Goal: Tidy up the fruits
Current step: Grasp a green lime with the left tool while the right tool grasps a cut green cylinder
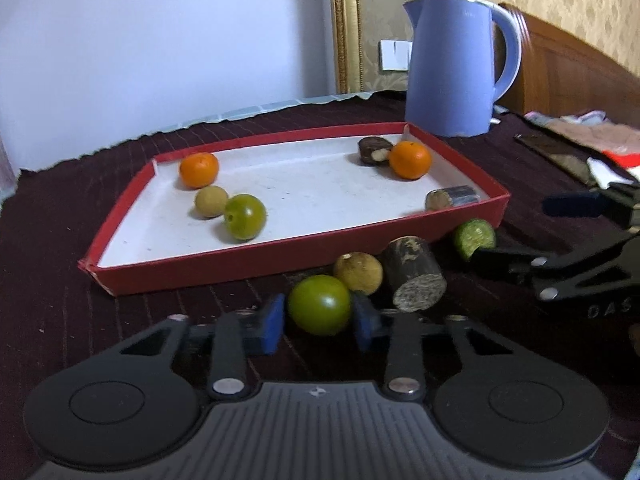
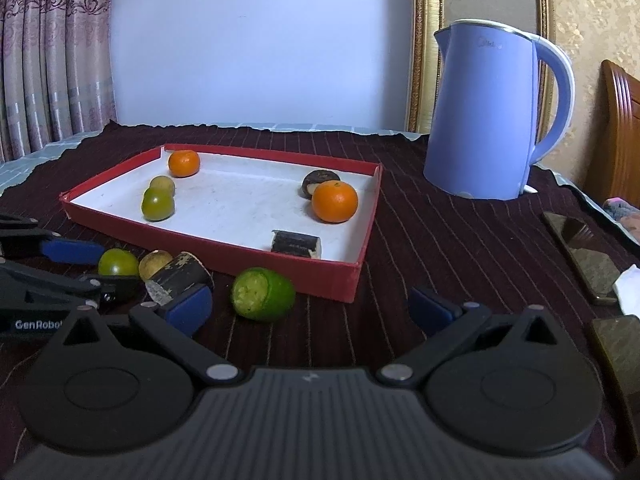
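Our left gripper (image 1: pixel 319 322) is clamped on the green fruit (image 1: pixel 319 305), lower centre. The tray (image 1: pixel 248 260) lies just above it; our right gripper (image 2: pixel 312 312) gapes empty

Your right tool (image 1: pixel 532 236) runs off the left-wrist view at three o'clock. The brown cylinder (image 2: pixel 180 278) sits half hidden behind its blue pad in the right-wrist view. The kettle (image 2: pixel 486 114) brand lettering is too small to read.
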